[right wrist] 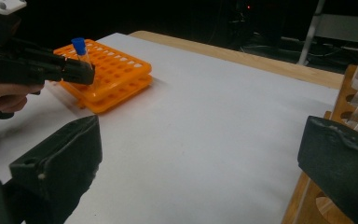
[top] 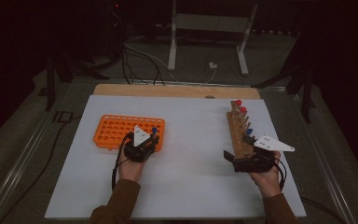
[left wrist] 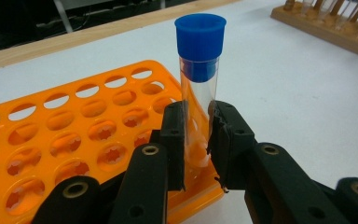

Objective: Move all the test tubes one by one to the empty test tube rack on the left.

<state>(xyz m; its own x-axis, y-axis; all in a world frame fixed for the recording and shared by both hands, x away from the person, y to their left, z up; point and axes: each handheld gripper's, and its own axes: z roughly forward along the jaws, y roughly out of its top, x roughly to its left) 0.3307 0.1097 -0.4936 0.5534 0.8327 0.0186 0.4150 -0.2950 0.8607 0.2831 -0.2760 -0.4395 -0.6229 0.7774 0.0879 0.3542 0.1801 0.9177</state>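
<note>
Left claw: the left gripper is clamped on a clear tube with a blue cap, holding it low on the glass; the tube stands close to upright
Tube's place: over the near right corner of the orange rack, its bottom end at or just inside a corner hole; how deep it sits is hidden by the jaws
Right claw: the right gripper has its jaws spread wide with nothing between them; it waits beside the wooden rack, where more capped tubes stand
Risk, tilt: the grip is low and the cap end heavy, so the tube may lean and catch the rim of the hole rather than drop in
Risk, rack: the orange rack is light and nothing holds it; a sideways push could slide it on the white table
Risk, release: if let go before it is seated, the tube could topple off the corner onto the table
</note>
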